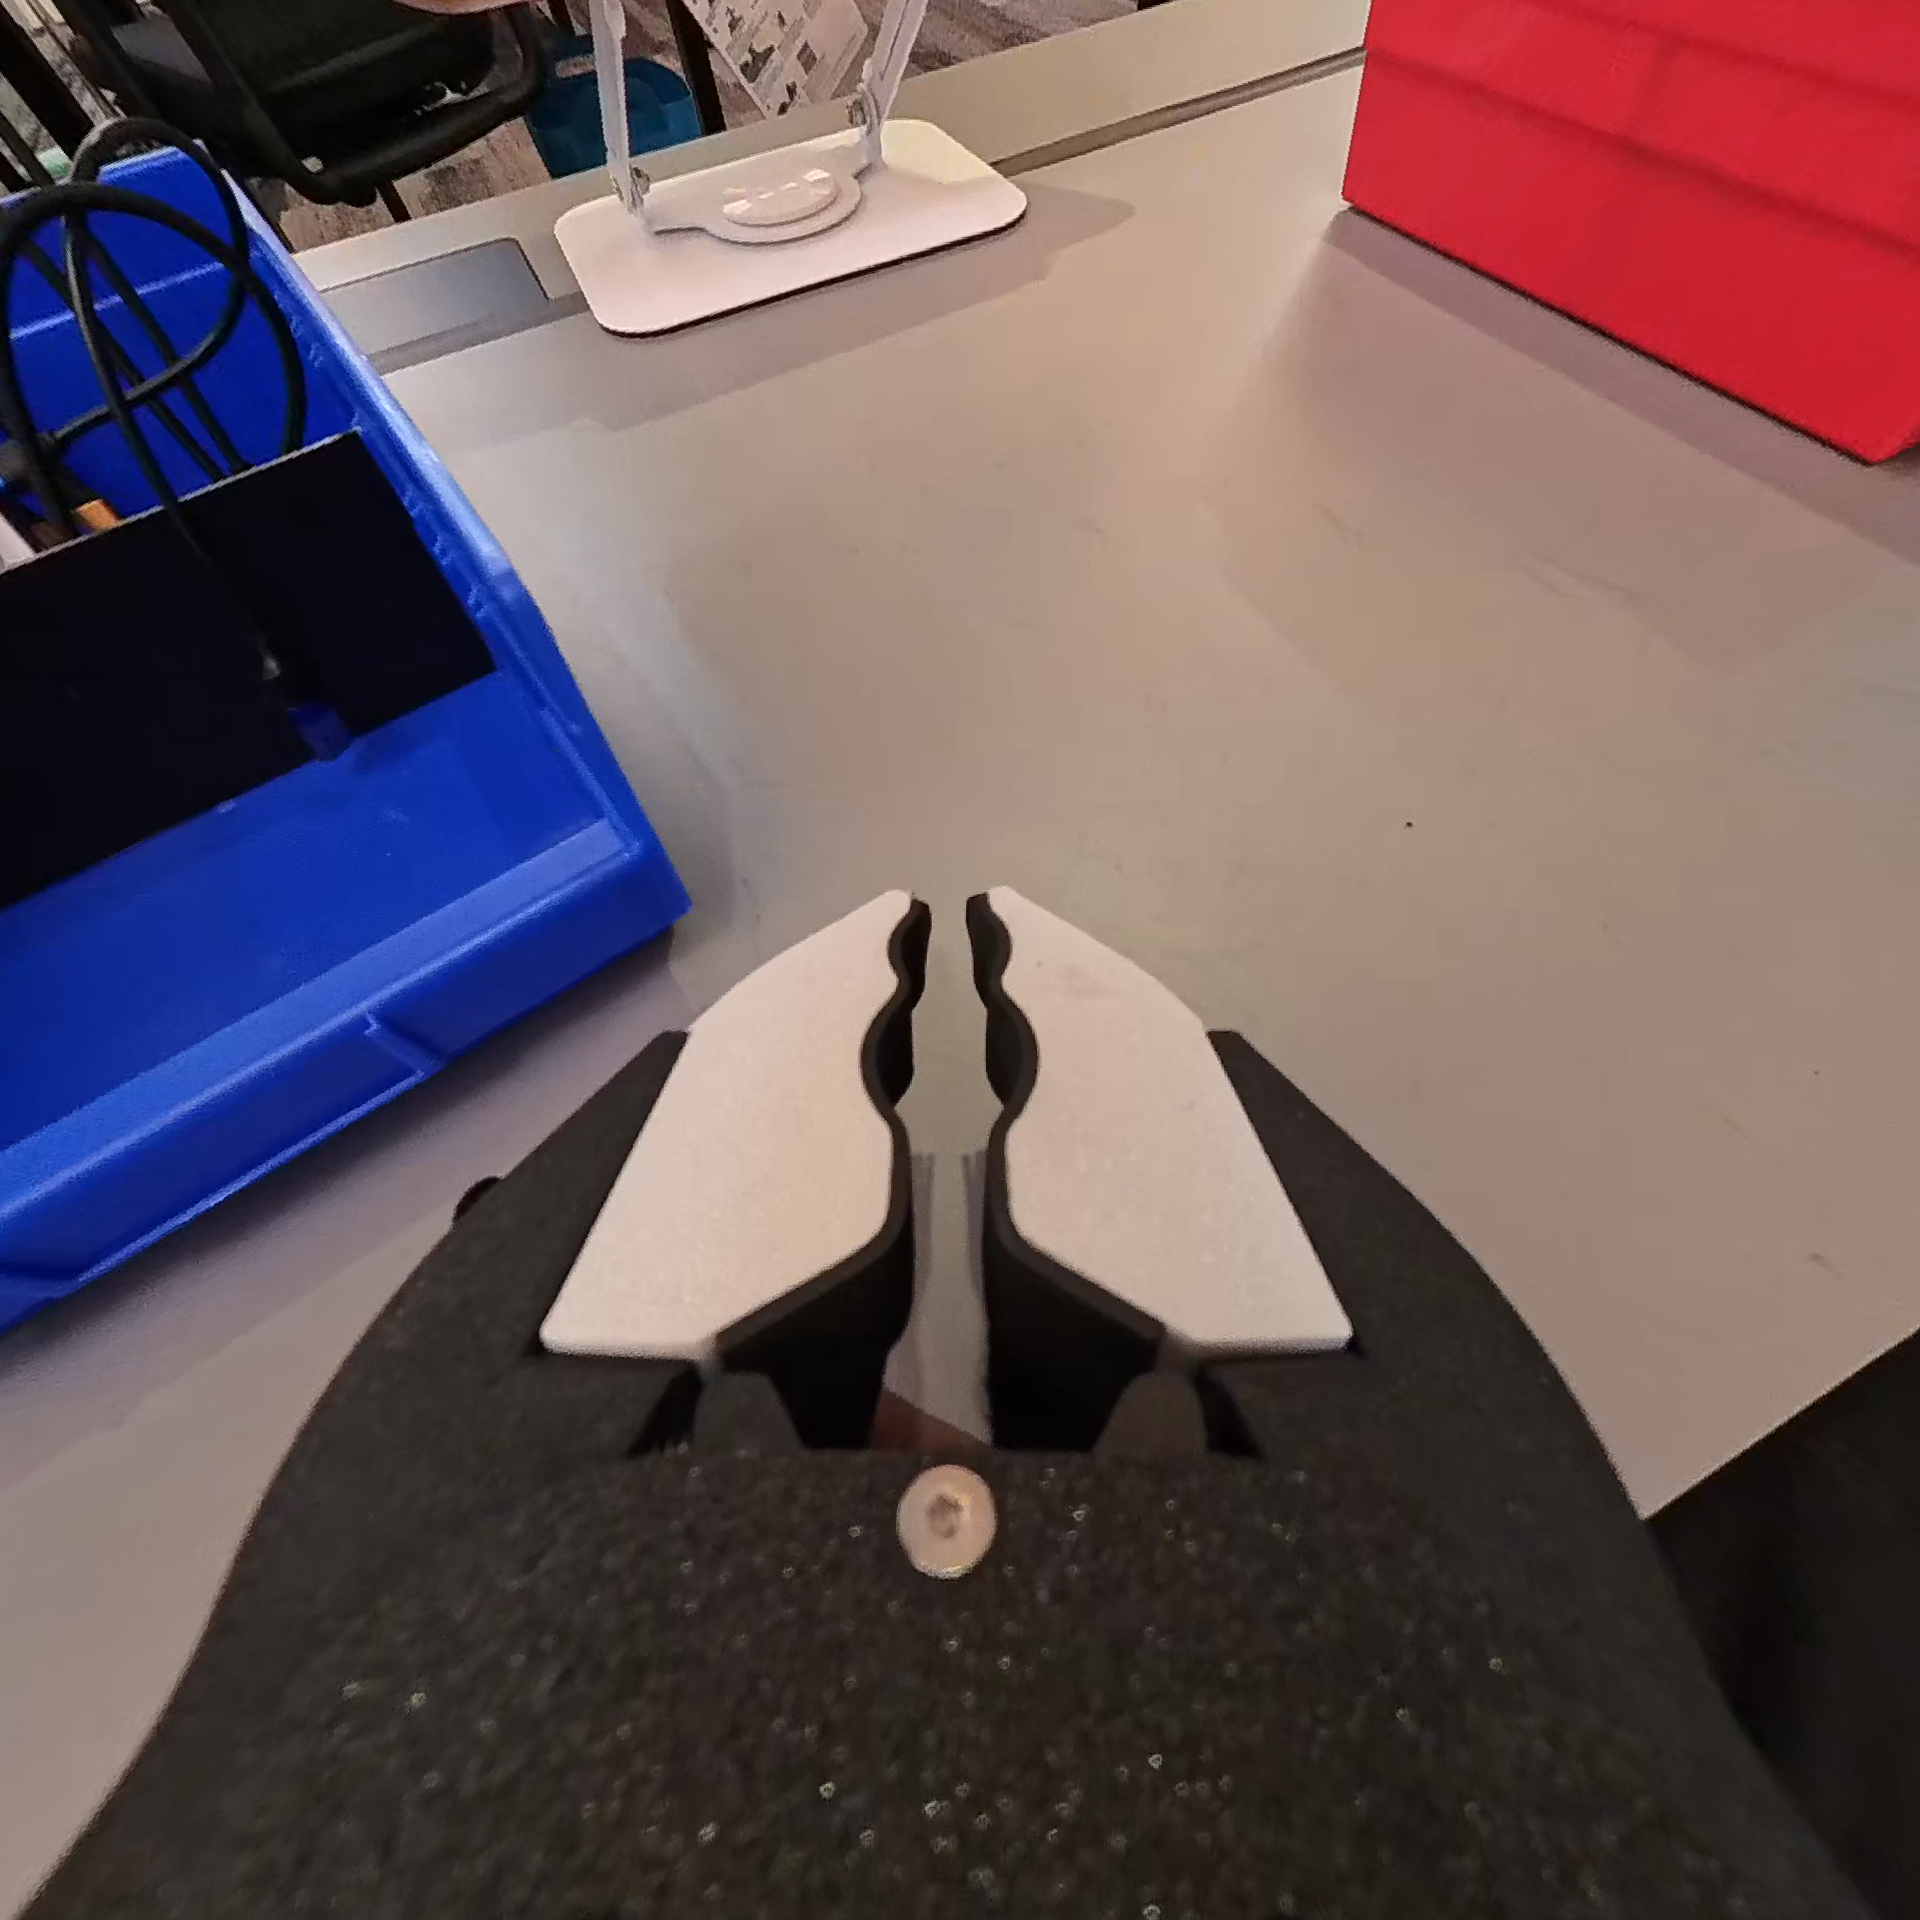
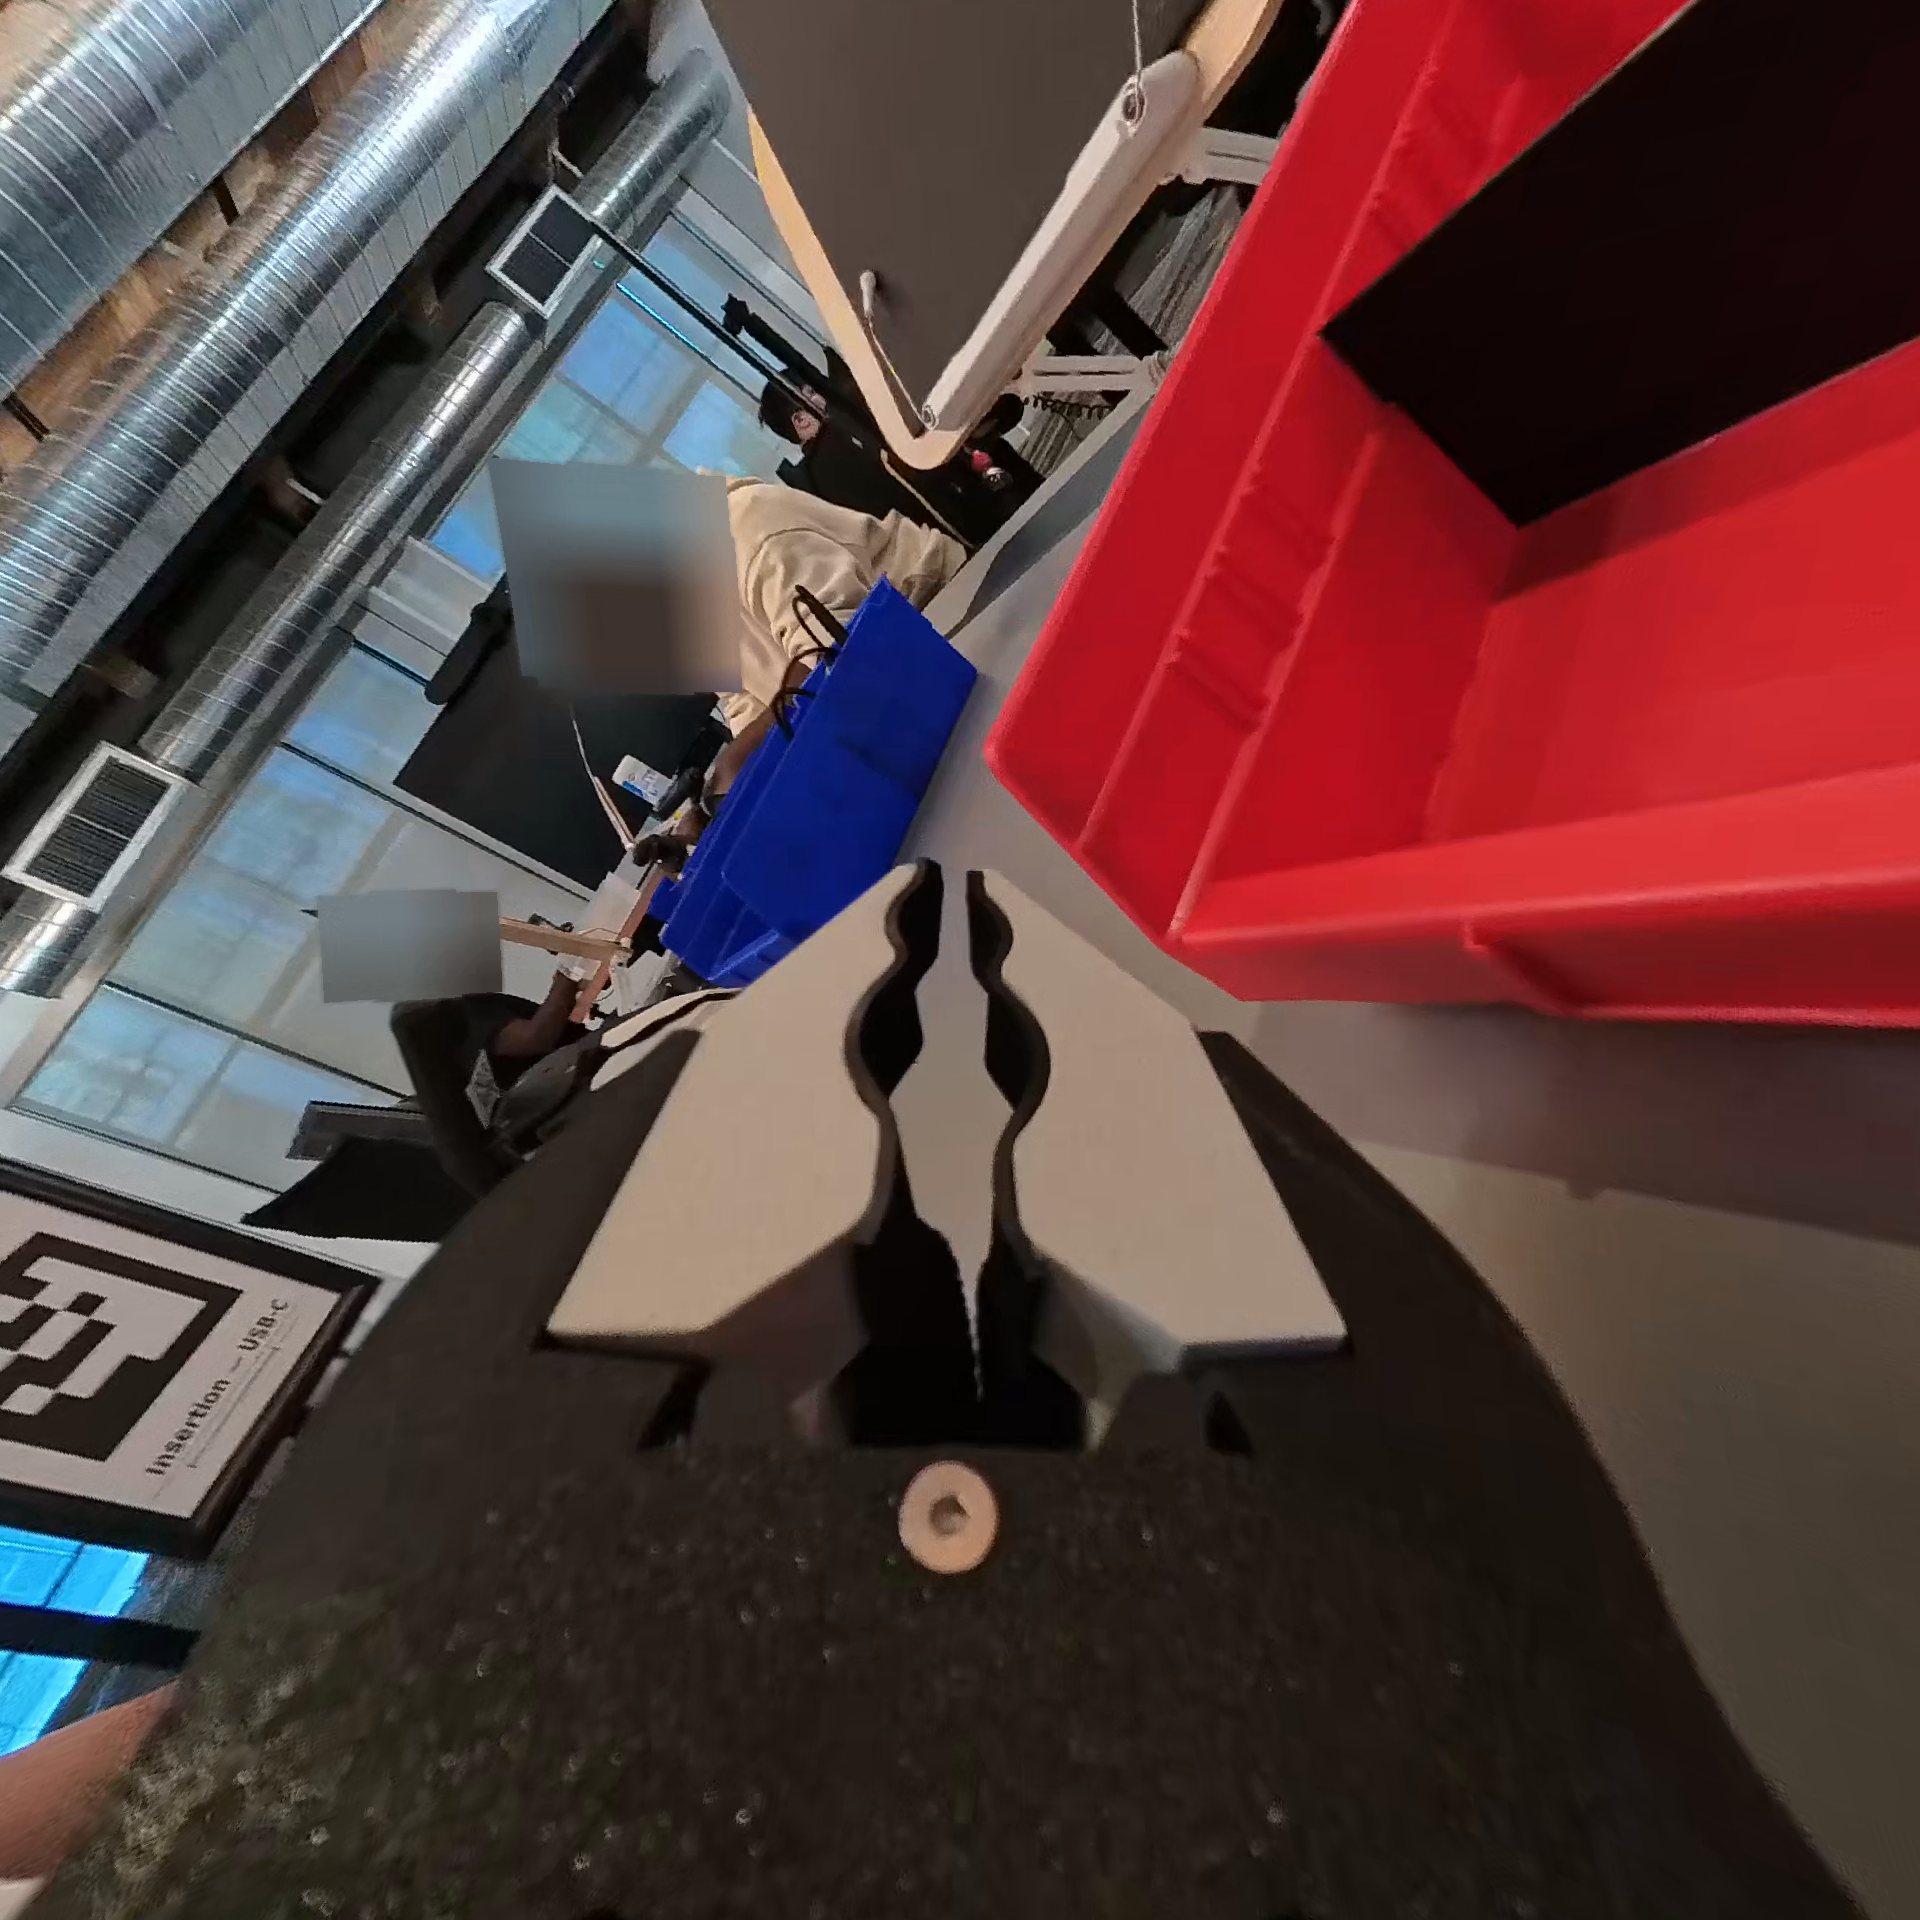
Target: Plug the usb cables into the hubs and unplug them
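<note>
- The left gripper (image 1: 948,914) is hovering over the grey table (image 1: 1195,665), its jaws nearly together with a thin gap, holding nothing
- A blue bin (image 1: 343,935) is sitting just left of it, with a black divider (image 1: 208,644) inside and black cables (image 1: 135,343) coiling behind that divider; no hub can be made out
- A white stand base (image 1: 790,223) is resting at the table's far edge, and a red bin (image 1: 1662,208) is standing far right
- The right gripper (image 2: 954,894) is rolling sideways, jaws likewise almost closed and empty
- The red bin (image 2: 1558,675) is lying just beside it, the blue bin (image 2: 831,790) farther off
- A framed marker card (image 2: 145,1361) is showing at the left edge
</note>
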Demonstrator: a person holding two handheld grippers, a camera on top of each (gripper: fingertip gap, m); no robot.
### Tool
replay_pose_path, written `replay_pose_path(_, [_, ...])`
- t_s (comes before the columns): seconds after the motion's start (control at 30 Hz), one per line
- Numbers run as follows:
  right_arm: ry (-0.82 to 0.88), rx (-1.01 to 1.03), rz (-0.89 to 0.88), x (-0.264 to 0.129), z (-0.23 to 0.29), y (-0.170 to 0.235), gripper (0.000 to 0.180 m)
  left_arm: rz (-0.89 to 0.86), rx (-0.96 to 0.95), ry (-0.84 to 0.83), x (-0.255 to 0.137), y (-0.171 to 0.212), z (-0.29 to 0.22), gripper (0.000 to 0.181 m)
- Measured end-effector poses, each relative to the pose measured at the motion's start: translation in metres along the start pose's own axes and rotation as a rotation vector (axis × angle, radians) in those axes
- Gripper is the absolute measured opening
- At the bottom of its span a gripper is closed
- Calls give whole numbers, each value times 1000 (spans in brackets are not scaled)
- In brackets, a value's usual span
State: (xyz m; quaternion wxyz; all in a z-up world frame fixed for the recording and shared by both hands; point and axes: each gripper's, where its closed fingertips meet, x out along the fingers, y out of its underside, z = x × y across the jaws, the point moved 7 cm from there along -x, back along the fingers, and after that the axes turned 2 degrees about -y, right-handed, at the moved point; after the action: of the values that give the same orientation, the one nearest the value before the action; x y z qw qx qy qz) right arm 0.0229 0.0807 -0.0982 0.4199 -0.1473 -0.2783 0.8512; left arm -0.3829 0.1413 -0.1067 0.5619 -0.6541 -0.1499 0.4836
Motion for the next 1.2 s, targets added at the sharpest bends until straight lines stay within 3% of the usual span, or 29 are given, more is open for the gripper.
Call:
replay_pose_path(0.13, [175,-199,-36,-7,-2,-6,7,-8,0,-12,-2,-1,1,9])
replay_pose_path(0.37, [716,-796,-150,-31,-1,-26,21,-22,-75,-43,-4,-1,12,11])
replay_pose_path(0.5, [849,-990,-131,-29,-1,-26,28,-29,-145,-11,-2,-1,16,11])
replay_pose_path(1.0, [740,-804,-110,-27,-11,-21,28,-81,-265,-31,-2,-4,42,20])
replay_pose_path(1.2, [628,-811,-97,-12,13,2,26,-113,-208,-1,-16,-47,78,24])
